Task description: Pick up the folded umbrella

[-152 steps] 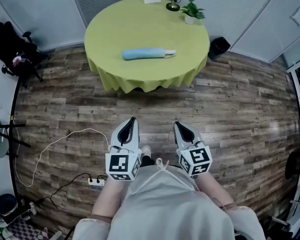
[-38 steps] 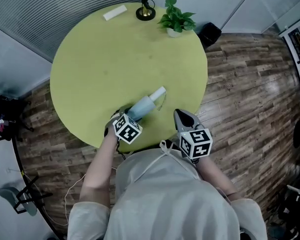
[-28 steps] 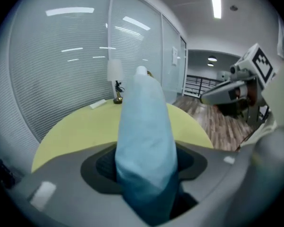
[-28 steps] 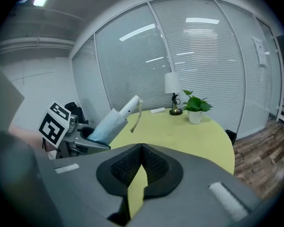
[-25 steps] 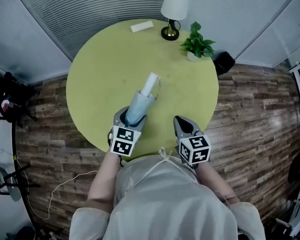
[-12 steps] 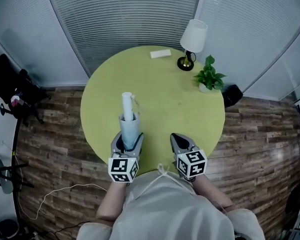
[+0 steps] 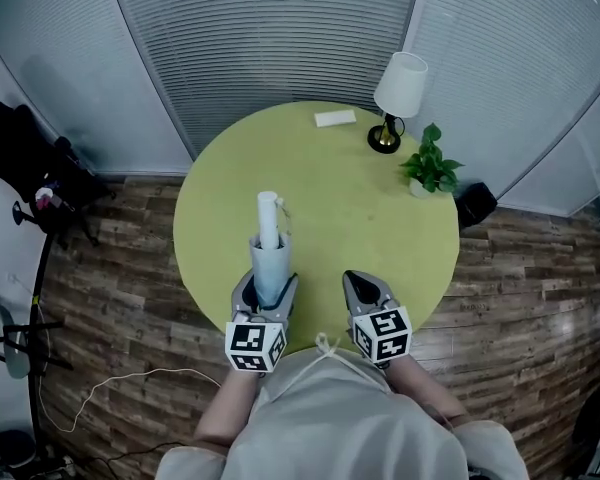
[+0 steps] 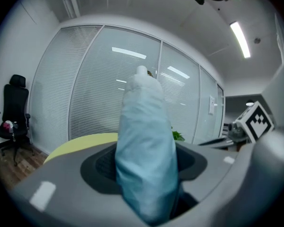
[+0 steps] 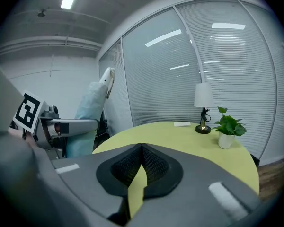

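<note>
The folded umbrella (image 7: 268,243) is light blue with a white handle end and points away from me over the round yellow-green table (image 7: 370,218). My left gripper (image 7: 265,286) is shut on its thick end and holds it off the table. In the left gripper view the umbrella (image 8: 144,150) fills the space between the jaws and rises in front of the window blinds. My right gripper (image 7: 363,286) hovers over the table's near edge, shut and empty. In the right gripper view its jaws (image 9: 141,151) meet at the tips, and the held umbrella (image 9: 92,112) shows at the left.
At the table's far side stand a lamp (image 7: 398,83), a potted plant (image 7: 430,168) and a small white box (image 7: 335,118). A black bin (image 7: 475,204) sits on the wood floor at right, a black chair (image 7: 30,158) at left, a white cable (image 7: 110,388) lower left.
The umbrella lay on the table; my left gripper closed on it, lifted it and swung its handle end to point away from me. The right gripper stayed shut beside it.
</note>
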Demonstrator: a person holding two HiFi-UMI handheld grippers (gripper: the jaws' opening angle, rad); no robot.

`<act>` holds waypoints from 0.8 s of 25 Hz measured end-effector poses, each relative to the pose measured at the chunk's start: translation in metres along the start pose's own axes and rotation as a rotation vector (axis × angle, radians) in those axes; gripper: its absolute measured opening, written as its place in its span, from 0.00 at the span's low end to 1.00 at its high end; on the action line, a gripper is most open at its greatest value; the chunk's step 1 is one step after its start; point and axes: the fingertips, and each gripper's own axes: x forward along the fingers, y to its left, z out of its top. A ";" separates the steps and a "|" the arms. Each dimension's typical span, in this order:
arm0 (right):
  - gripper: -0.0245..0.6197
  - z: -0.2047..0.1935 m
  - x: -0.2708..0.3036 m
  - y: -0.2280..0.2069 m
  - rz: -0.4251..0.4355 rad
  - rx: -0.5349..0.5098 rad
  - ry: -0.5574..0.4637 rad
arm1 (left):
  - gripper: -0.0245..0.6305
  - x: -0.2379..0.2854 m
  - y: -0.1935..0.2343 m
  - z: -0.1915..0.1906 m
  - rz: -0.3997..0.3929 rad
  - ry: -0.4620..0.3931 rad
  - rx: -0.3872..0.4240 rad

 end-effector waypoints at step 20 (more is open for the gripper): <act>0.04 0.000 -0.005 0.002 -0.028 0.023 0.001 | 0.48 -0.001 -0.012 -0.001 -0.048 0.012 -0.014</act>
